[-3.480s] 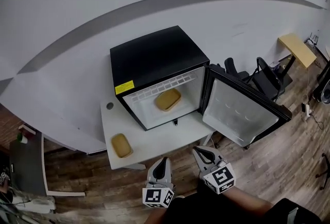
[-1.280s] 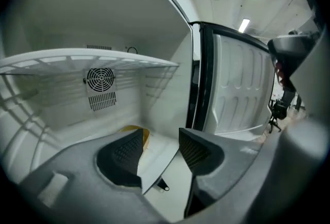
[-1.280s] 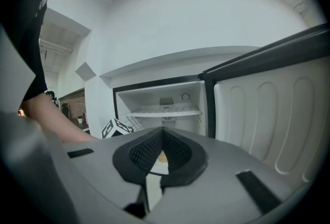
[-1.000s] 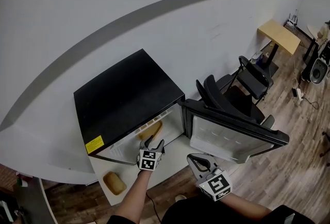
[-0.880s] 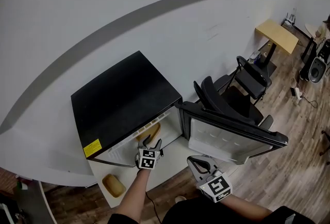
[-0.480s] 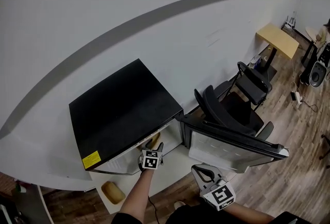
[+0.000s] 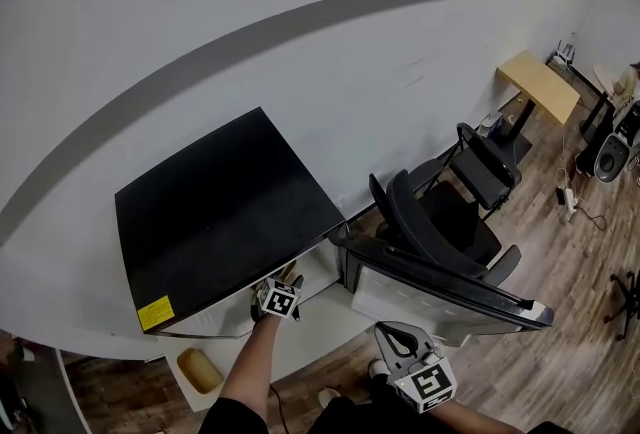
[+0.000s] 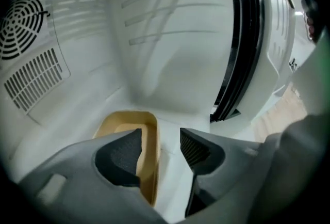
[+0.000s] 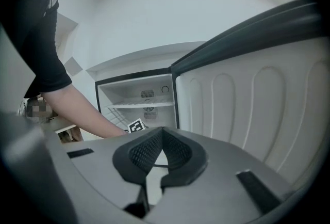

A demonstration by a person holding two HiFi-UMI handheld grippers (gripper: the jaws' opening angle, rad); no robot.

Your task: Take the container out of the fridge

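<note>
left gripper [image 8: 160,140] is reaching inside the fridge [image 7: 220,212], jaws apart. the tan container [image 8: 126,121] sits on the white fridge floor, low and left of the gripper. its right wall stands in the gap between the jaws, with the left pad over the container's open inside. can't tell if either pad touches it.

container is open side up. the wall i can see runs away from the gripper toward the back of the fridge, so the long axis looks roughly in line with the jaws. not certain, since the left jaw hides most of the near half.

from the head view only a sliver of it shows past the left gripper [image 7: 278,297].

right gripper [image 9: 161,135] is outside by the open door [image 7: 440,287], jaws together on nothing.
</note>
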